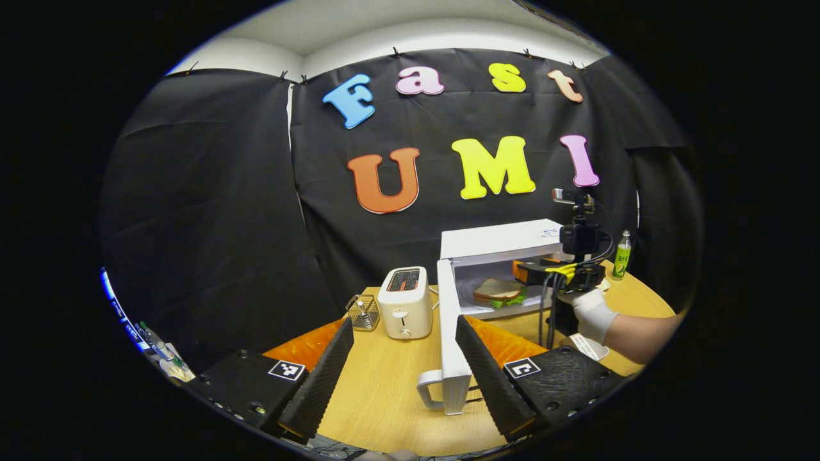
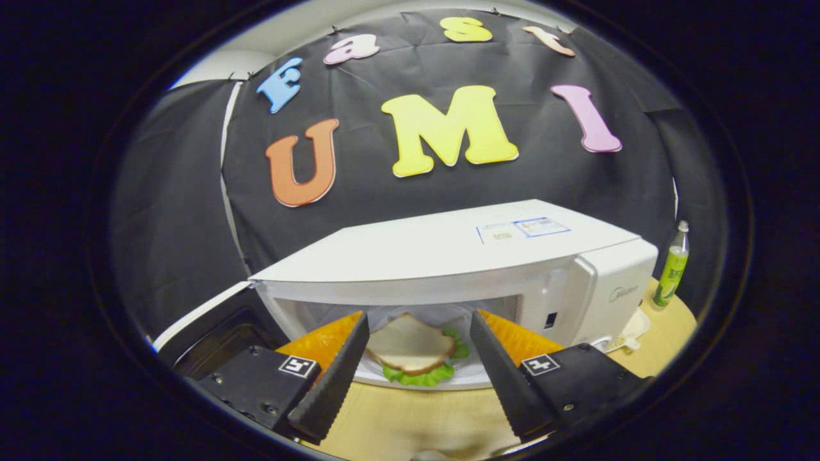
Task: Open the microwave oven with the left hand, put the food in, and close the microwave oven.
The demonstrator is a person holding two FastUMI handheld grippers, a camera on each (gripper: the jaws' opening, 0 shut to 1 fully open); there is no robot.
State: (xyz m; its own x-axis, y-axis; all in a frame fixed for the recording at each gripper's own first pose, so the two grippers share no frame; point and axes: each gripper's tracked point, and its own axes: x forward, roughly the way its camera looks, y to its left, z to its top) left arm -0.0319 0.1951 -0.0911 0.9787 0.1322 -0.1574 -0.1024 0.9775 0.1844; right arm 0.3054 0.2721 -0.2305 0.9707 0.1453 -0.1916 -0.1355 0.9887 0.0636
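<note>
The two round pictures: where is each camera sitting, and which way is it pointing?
Left gripper view: rides on the left gripper, low over the table, facing the open microwave door and toaster; farther off, a gloved hand holds the right gripper.
Right gripper view: rides on the right gripper, facing straight into the microwave at the sandwich.
Both share the microwave, sandwich and green bottle.

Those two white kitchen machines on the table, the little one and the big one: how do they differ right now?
The small white toaster is much smaller than the boxy white microwave oven. The toaster loads through top slots; the microwave has a side-hinged front door, now swung wide open. The microwave holds a sandwich with lettuce; I cannot tell whether the toaster holds anything. Both stand on the wooden table.
</note>
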